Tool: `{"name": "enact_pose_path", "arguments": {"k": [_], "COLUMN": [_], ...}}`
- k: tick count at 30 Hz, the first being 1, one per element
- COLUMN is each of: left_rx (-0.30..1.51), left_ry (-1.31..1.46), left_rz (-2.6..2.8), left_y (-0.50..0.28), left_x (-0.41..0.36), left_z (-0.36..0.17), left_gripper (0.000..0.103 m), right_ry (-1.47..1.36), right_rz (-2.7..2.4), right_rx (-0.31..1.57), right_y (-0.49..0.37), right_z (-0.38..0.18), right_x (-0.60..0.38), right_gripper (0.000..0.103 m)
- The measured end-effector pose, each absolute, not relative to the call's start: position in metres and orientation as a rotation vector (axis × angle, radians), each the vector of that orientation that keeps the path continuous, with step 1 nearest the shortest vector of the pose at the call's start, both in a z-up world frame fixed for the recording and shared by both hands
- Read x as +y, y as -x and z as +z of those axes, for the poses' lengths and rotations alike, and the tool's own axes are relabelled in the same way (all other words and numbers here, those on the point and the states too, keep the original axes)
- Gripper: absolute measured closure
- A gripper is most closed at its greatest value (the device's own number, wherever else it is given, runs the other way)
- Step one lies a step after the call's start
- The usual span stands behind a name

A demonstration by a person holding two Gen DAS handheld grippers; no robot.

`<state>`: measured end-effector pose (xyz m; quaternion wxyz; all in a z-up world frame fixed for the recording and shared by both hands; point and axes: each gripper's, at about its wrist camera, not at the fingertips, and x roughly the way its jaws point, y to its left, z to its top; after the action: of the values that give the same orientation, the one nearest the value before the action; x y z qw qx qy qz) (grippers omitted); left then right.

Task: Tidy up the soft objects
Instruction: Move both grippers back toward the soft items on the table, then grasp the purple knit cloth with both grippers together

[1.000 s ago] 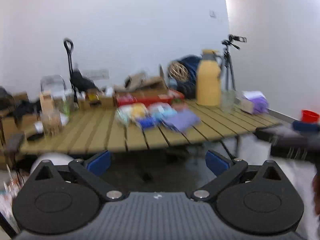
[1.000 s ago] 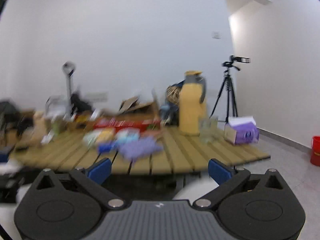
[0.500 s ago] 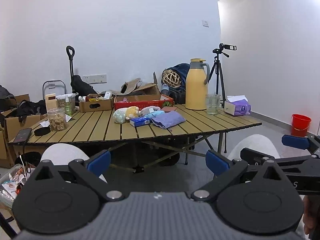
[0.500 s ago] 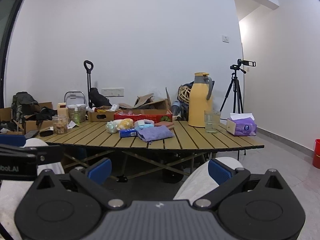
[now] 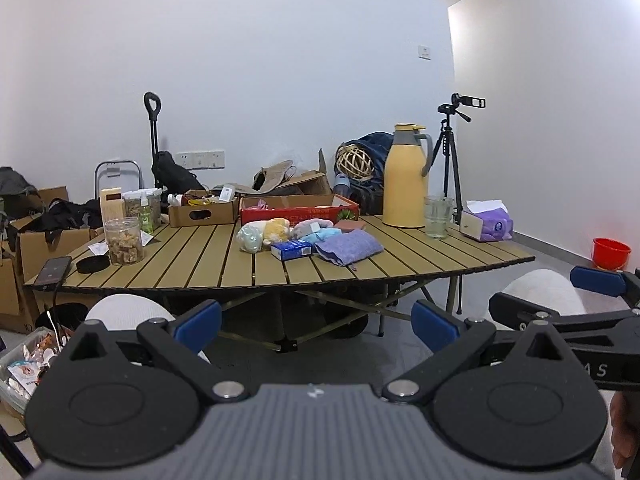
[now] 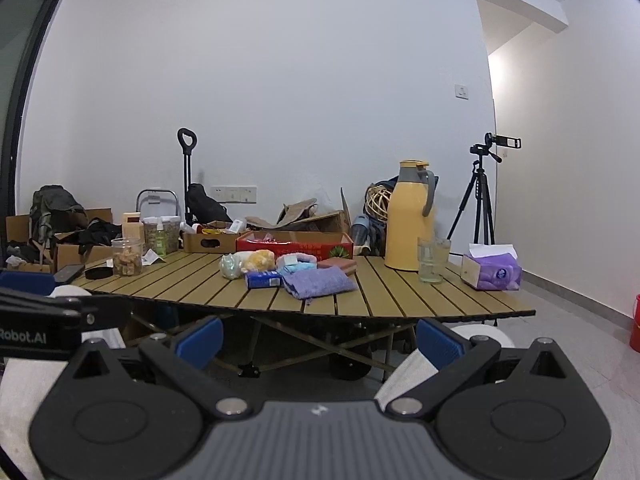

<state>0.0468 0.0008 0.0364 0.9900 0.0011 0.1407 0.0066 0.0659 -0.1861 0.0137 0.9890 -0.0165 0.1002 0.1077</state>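
A cluster of soft things lies mid-table on the slatted wooden table (image 5: 200, 264) (image 6: 400, 296): a purple cloth (image 5: 349, 249) (image 6: 320, 282), a pale green pouch (image 5: 249, 238) (image 6: 230, 266), a yellow plush (image 5: 276, 229) (image 6: 260, 259), a light blue cloth (image 5: 322, 234) (image 6: 297, 267) and a blue tissue pack (image 5: 291, 249) (image 6: 262, 279). Both grippers are held low in front of the table, well short of it. My left gripper (image 5: 316, 322) is open and empty. My right gripper (image 6: 318, 336) is open and empty too.
A red cardboard tray (image 5: 298, 209) sits behind the cluster. A yellow thermos (image 5: 404, 176), a glass (image 5: 438, 217) and a purple tissue box (image 5: 486, 221) stand right. A snack jar (image 5: 123, 241) and phone (image 5: 53, 269) are left. The person's white-clad knees (image 5: 128, 312) are below.
Both views swung and settled from blur to a steady, level look at the table. The table looks farther and smaller than a second ago. Both grippers stayed open.
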Motion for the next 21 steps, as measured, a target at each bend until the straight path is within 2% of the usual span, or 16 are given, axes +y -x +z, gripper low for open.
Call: {"name": "enact_pose_path", "arguments": {"k": [11,18,21], "left_rx": [0.317,0.399,0.483], "left_ry": [0.023,0.071,0.156], "left_rz": [0.004,-0.032,-0.125], "left_y": [-0.128,-0.234,-0.303], "left_x": [0.021,0.04,0.047], "left_z": [0.051,0.05,0.05], "left_gripper": [0.0,0.0,0.0], "right_ry": [0.024,-0.028,-0.056], "right_rz": [0.224,0.252,0.302], "right_rx": [0.234,0.301,0.356], "right_y": [-0.146,-0.25,-0.314], "right_z": [0.025,0.026,0.025], "right_x": [-0.181,-0.175,-0.172], "right_gripper": [0.001,0.001,0.001]}}
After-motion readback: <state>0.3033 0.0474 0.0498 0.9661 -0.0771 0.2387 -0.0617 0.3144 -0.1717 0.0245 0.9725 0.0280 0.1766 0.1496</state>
